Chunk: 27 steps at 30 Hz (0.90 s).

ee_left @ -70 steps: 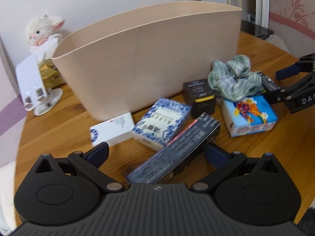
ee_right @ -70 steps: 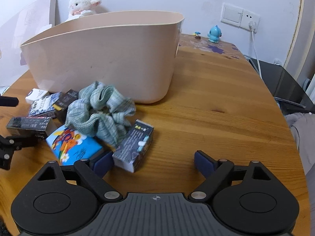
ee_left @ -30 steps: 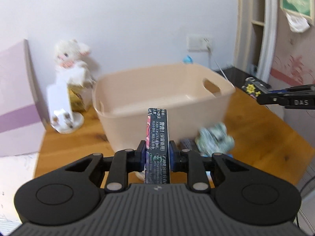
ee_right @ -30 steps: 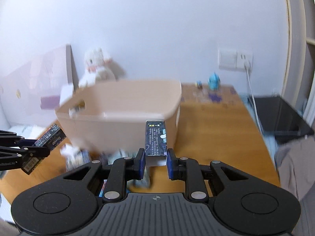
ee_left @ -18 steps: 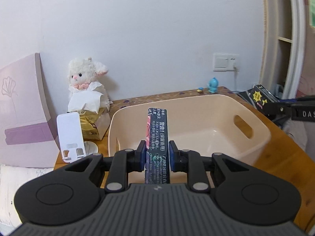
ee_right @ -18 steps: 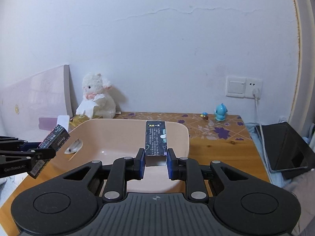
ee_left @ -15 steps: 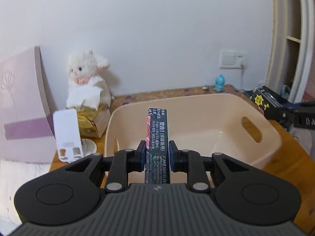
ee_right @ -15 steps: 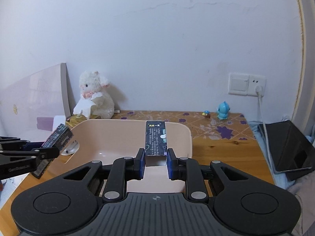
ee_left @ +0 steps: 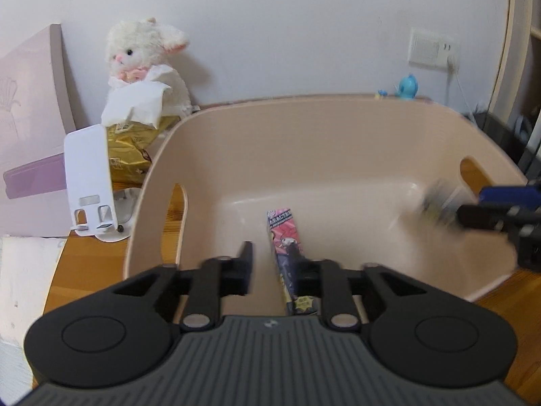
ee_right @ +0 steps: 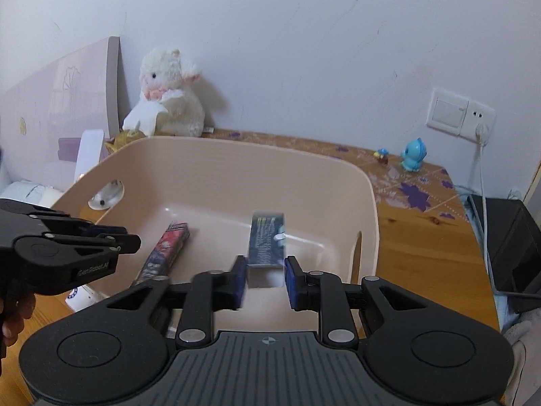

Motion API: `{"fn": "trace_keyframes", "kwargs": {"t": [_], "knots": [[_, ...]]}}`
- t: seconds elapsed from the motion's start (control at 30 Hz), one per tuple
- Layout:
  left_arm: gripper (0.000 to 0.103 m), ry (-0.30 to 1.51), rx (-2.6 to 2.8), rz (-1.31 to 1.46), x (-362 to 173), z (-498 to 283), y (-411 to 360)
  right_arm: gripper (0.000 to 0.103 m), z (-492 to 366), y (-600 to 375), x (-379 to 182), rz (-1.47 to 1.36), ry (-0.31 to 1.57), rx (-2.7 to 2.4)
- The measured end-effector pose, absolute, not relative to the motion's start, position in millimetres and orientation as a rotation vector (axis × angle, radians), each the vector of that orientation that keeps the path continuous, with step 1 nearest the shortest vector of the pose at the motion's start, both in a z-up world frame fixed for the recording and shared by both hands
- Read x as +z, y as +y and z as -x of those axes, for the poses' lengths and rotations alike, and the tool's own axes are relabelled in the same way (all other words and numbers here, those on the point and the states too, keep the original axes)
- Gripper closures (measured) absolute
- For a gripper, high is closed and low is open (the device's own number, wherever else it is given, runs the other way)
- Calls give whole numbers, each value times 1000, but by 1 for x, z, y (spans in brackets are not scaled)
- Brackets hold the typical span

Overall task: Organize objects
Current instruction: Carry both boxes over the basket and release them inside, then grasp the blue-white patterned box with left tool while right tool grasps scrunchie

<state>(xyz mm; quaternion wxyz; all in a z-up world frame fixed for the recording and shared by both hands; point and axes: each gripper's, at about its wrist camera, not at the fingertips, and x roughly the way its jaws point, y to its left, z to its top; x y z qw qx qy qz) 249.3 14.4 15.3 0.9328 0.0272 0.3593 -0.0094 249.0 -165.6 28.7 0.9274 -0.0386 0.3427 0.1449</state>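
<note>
A beige plastic basket (ee_left: 324,115) stands on the wooden table and also shows in the right wrist view (ee_right: 236,155). My left gripper (ee_left: 274,267) is open above its near rim; the long dark box (ee_left: 287,247) with a pink end is loose and dropping into the basket, seen also from the right (ee_right: 165,253). My right gripper (ee_right: 263,280) is open over the basket's right side; the small dark blue box (ee_right: 265,243) is blurred, falling just beyond the jaws. It also shows as a blur in the left wrist view (ee_left: 436,203).
A white plush lamb (ee_left: 145,57) on a gold tissue pack (ee_left: 132,155) and a white phone stand (ee_left: 89,182) sit left of the basket. A pink board (ee_left: 30,128) leans at far left. A blue figurine (ee_right: 412,159), wall socket (ee_right: 460,115) and cable are at right.
Both grippers tipped down over the basket and opened. The long dark box left my left gripper and the small blue box left my right gripper; both are falling into the basket.
</note>
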Motion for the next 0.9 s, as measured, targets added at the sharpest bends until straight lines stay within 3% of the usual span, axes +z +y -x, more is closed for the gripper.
{"fn": "trace_keyframes", "kwargs": {"t": [0.03, 0.07, 0.1, 0.13, 0.17, 0.23, 0.3, 0.33, 0.6, 0.9], "knots": [[58, 718, -41, -48, 20, -243, 16, 56, -247, -167, 28, 66, 702, 306], [38, 704, -51, -48, 25, -236, 15, 42, -244, -168, 29, 53, 694, 310], [26, 692, -42, -51, 30, -230, 15, 31, -239, -170, 31, 44, 678, 307], [9, 670, -29, -58, 35, -222, 15, 28, -232, -170, 35, 42, 655, 301], [5, 647, -27, -65, 39, -214, 14, 26, -227, -171, 38, 43, 639, 295], [5, 630, -35, -84, 46, -200, 14, 21, -214, -172, 46, 41, 613, 291], [5, 632, -34, -83, 50, -188, 15, 5, -203, -173, 53, 31, 596, 295], [5, 631, -28, -80, 51, -183, 17, 3, -198, -176, 56, 29, 587, 297], [4, 656, -2, -87, 43, -151, 29, 0, -159, -191, 61, 17, 588, 300], [4, 754, -102, -74, -1, -142, 33, 0, -148, -189, 13, 10, 716, 310]]}}
